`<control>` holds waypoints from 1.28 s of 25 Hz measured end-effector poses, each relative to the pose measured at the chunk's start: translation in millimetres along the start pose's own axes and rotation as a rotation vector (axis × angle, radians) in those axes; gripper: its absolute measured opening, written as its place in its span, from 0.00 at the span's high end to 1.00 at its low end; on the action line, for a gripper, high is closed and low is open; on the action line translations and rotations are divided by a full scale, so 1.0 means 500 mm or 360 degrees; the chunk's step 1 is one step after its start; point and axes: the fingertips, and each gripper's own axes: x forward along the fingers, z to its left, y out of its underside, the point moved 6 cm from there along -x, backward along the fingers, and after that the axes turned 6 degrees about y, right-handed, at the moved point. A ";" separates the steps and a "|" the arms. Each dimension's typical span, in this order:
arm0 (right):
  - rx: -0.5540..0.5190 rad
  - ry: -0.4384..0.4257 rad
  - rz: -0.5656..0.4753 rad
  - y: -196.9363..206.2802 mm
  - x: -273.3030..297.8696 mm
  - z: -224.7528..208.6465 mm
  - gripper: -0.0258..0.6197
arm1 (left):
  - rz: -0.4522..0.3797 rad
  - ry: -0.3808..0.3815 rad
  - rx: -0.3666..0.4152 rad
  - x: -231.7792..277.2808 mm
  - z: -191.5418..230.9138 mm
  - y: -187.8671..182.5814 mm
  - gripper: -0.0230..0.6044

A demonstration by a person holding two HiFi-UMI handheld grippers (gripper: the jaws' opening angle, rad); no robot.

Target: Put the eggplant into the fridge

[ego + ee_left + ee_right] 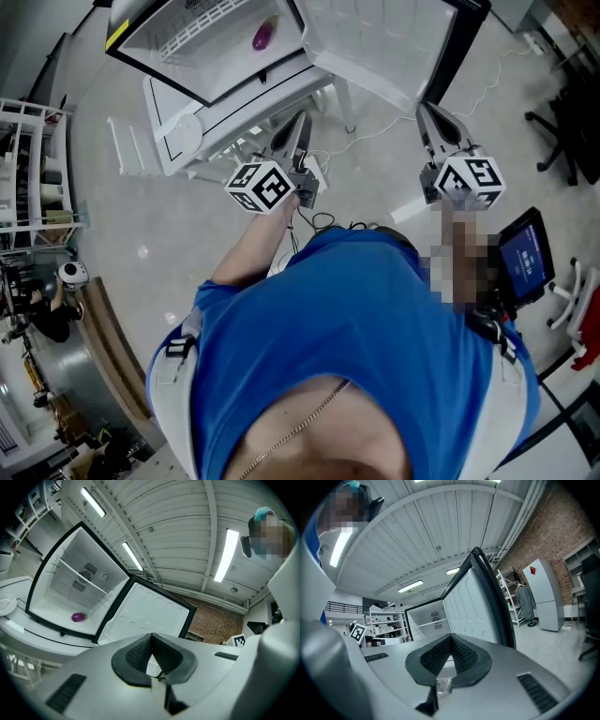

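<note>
A small purple eggplant (264, 36) lies on the floor of the open white fridge (202, 23); in the left gripper view the eggplant (78, 617) rests low in the fridge (56, 592), under a wire shelf. The fridge door (375, 42) is swung wide to the right. My left gripper (298, 122) is level, in front of the fridge and apart from it, its jaws shut with nothing in them (151, 635). My right gripper (427, 111) is beside the door's edge (485, 597), also shut and empty (451, 637).
The fridge stands on a low white stand (187, 141) with cables on the floor below. Metal shelving (28, 169) is at the left. A tablet screen (525, 258) and an office chair (572, 112) are at the right. A tall white cabinet (546, 597) stands by the brick wall.
</note>
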 end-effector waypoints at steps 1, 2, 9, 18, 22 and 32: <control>-0.0001 0.0001 0.0001 0.000 0.001 0.002 0.96 | 0.0006 0.0001 0.0001 -0.001 0.002 0.000 0.95; -0.0003 0.0002 0.0003 0.001 0.001 0.005 0.96 | 0.0010 0.0002 0.0001 -0.001 0.003 0.000 0.95; -0.0024 0.0002 0.0018 -0.005 0.007 0.023 0.96 | 0.0025 0.0030 -0.0006 0.005 0.004 -0.011 0.95; -0.0058 0.0001 0.0039 -0.001 0.011 0.047 0.96 | 0.0035 0.0056 -0.0021 0.010 0.015 -0.020 0.95; -0.0059 0.0005 0.0048 0.004 0.013 0.053 0.96 | 0.0033 0.0062 -0.0027 0.009 0.020 -0.023 0.95; -0.0072 -0.0006 0.0058 0.011 0.023 0.079 0.96 | 0.0041 0.0066 -0.0041 -0.007 0.030 -0.026 0.95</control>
